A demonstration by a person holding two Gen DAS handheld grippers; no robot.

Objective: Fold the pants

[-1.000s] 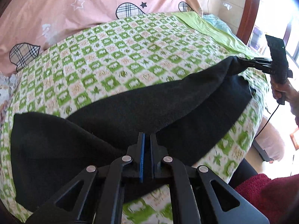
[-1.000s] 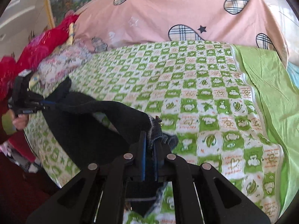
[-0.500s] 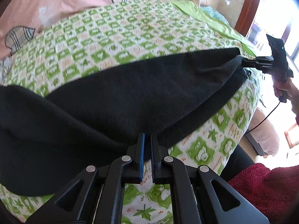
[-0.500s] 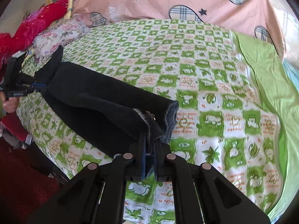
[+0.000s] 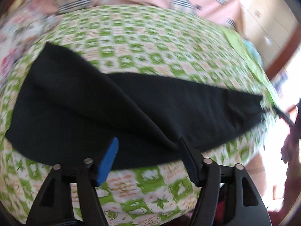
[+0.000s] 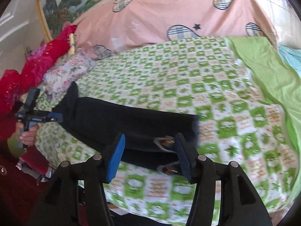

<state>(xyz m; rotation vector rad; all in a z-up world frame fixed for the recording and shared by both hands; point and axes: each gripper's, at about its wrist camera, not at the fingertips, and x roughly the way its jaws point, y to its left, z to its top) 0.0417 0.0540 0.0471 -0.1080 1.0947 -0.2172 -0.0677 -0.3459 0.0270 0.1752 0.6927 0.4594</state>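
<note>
Left wrist: tool opening, pants released

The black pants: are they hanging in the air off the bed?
No, the black pants lie flat along the near edge of the green checked bedspread, folded lengthwise.

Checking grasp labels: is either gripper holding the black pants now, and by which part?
Nothing is held. Left gripper and right gripper are opening; the black pants lie between their pads, unpinched, on the bed.
</note>
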